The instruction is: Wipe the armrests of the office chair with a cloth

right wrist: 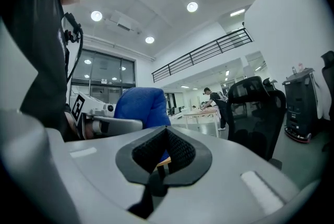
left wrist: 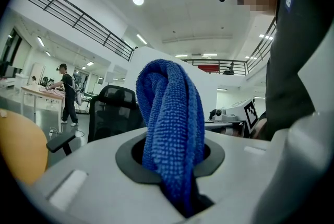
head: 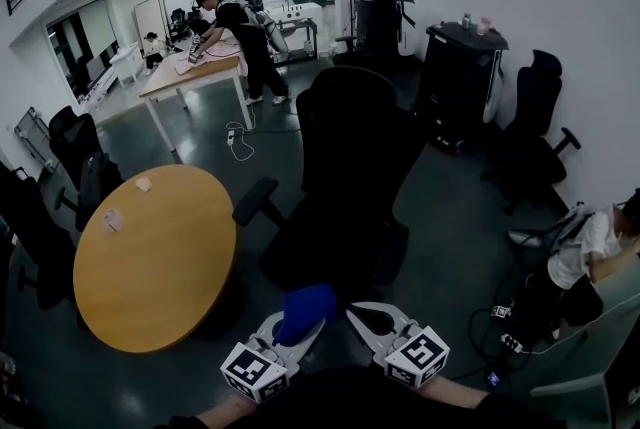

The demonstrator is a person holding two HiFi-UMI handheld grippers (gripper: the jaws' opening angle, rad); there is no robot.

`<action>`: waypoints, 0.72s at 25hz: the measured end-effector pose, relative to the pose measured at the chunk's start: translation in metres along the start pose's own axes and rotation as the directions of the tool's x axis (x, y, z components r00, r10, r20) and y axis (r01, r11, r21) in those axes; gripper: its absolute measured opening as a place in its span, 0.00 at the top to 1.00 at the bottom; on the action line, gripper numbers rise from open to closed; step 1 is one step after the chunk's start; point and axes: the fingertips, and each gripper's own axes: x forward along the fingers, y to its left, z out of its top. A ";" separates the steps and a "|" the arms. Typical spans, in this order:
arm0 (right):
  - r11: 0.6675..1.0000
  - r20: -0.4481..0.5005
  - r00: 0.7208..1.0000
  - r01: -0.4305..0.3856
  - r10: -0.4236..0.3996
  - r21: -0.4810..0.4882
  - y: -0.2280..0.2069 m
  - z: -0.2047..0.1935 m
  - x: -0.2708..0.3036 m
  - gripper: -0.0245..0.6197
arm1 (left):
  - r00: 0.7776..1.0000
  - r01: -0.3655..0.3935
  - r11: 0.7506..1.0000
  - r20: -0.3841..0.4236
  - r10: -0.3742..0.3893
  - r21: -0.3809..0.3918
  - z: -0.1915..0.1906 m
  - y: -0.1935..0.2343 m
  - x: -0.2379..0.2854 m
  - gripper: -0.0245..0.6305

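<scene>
Grey office floor, black office chair [head: 355,177] standing ahead of both claws.
Left claw [head: 296,331] is clamped on the blue cloth [head: 306,307], which bunches up above its jaws (apart from the chair's near armrest [head: 256,200]). Right claw [head: 356,314] has its jaws pressed together with nothing between them. A round wooden table [head: 150,267] stands just left of the chair.

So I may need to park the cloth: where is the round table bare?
The round table is bare across its middle and toward the office chair; only its far left edge holds two small pale items.
</scene>
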 end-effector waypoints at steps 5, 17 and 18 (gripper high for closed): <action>1.000 -0.012 1.000 0.008 -0.008 0.000 0.003 0.000 0.002 0.95 | 1.000 0.005 1.000 0.009 -0.005 -0.002 -0.001 0.000 -0.003 0.80; 1.000 -0.012 1.000 0.004 -0.004 0.014 0.003 -0.006 0.004 0.96 | 1.000 0.015 1.000 0.005 -0.015 -0.012 -0.010 0.001 -0.003 0.80; 1.000 -0.017 1.000 0.007 -0.006 0.011 0.003 -0.007 0.003 0.96 | 1.000 0.016 1.000 0.005 -0.016 -0.012 -0.011 0.000 -0.003 0.80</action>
